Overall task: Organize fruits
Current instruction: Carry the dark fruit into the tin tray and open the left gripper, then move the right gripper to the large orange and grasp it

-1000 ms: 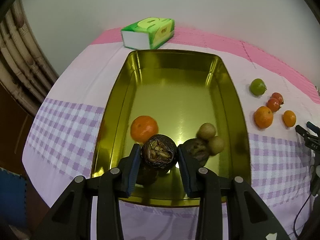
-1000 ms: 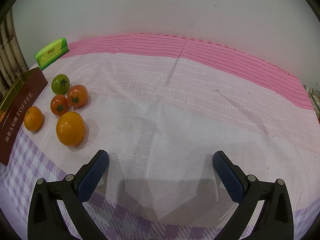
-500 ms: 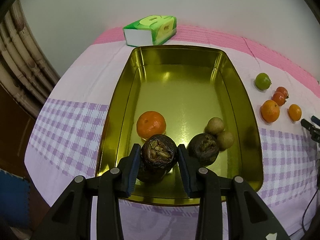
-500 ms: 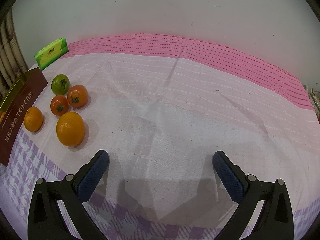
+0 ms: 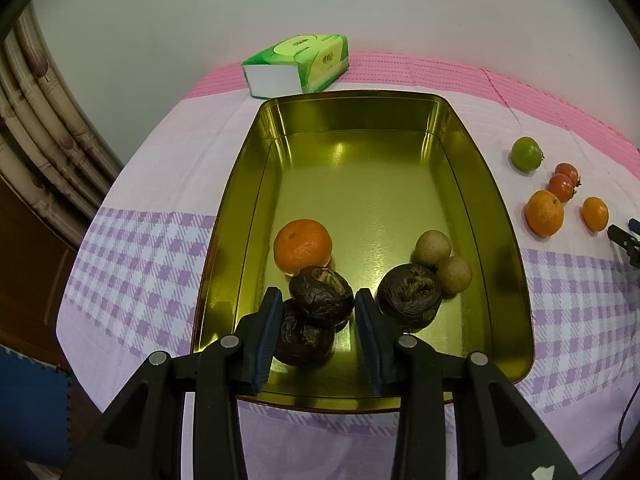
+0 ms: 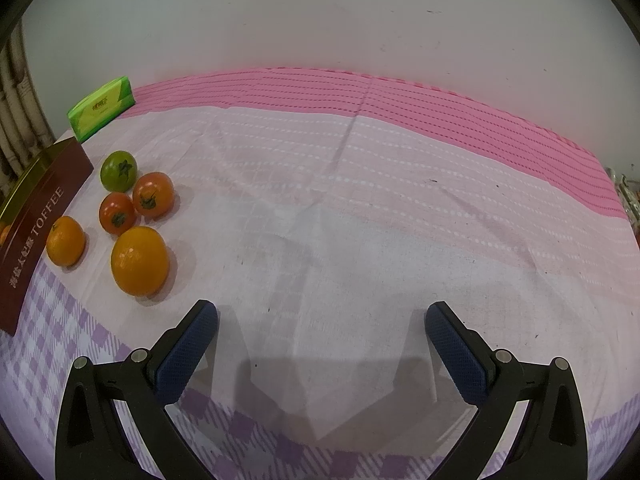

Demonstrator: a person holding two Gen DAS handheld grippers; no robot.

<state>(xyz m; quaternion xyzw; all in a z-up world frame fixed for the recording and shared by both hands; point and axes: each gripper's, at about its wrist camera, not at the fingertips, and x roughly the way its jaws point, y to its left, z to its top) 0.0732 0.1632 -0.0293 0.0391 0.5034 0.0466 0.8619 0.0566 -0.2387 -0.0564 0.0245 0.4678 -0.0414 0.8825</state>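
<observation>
A gold tin tray [image 5: 496,200] holds an orange [image 5: 302,245], two small tan fruits [image 5: 433,247], and three dark wrinkled fruits. My left gripper [image 5: 315,304] has its jaws slightly apart around one dark fruit [image 5: 321,301], which rests on another dark fruit [image 5: 302,338] at the tray's near end; a gap shows on the left pad. A third dark fruit [image 5: 409,295] lies to the right. My right gripper [image 6: 320,340] is open and empty over the cloth. On the cloth lie a green tomato [image 6: 118,170], two red tomatoes [image 6: 153,194], and two oranges [image 6: 139,261].
A green tissue pack [image 5: 297,62] lies behind the tray, also in the right wrist view [image 6: 101,106]. The tray's brown side [image 6: 36,224] reads TOFFEE. Bamboo-patterned wall [image 5: 36,128] stands at the left. The table edge drops off near the left.
My left gripper has opened slightly and the dark fruit has dropped and tipped onto the fruit below it. The left camera has pulled back a little. The right gripper has not moved.
</observation>
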